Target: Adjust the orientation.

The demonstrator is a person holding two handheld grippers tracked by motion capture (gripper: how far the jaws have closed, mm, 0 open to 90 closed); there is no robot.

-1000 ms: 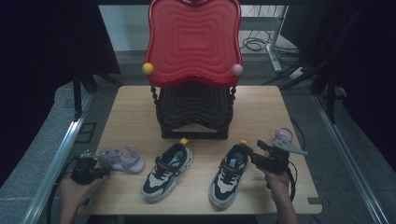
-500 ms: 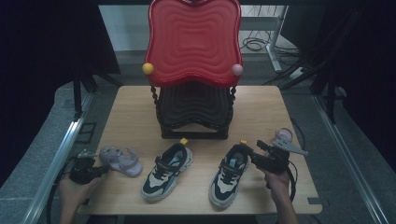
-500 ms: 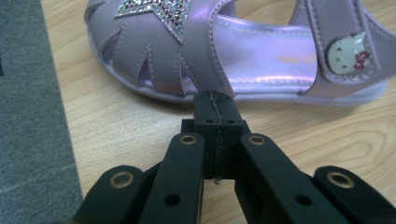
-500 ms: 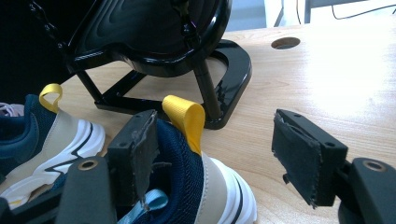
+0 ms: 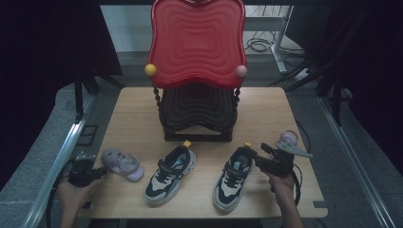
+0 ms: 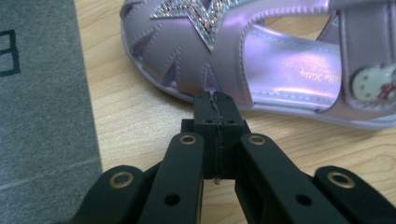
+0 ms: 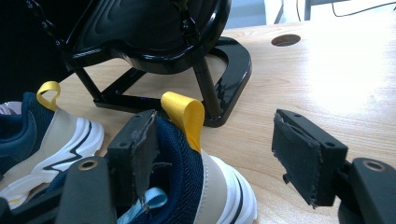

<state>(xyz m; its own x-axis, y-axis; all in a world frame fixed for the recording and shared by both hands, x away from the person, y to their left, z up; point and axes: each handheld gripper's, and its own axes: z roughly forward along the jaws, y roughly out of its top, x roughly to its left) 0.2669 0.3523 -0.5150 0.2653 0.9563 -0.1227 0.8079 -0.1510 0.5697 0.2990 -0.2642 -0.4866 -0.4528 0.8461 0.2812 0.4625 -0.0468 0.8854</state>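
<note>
Far left, the left hand-held gripper (image 5: 84,172) sits at the bench (image 5: 133,114) edge, jaws pressed together with nothing between them, tips right up against the sole rim of the purple sandal (image 5: 121,164); in the left gripper view that sandal (image 6: 261,60) lies flat on the wood, glitter star on top. Next along, the left sneaker (image 5: 170,174), navy and cream, yellow heel loop toward the black rack (image 5: 197,116) under its red tray (image 5: 197,42). Then the right sneaker (image 5: 234,176), and here the right hand-held gripper (image 5: 259,159) has its jaws spread wide, one pad inside the heel collar by the yellow loop (image 7: 184,114), the other clear outside. Behind that gripper lies a second sandal (image 5: 286,140).
</note>
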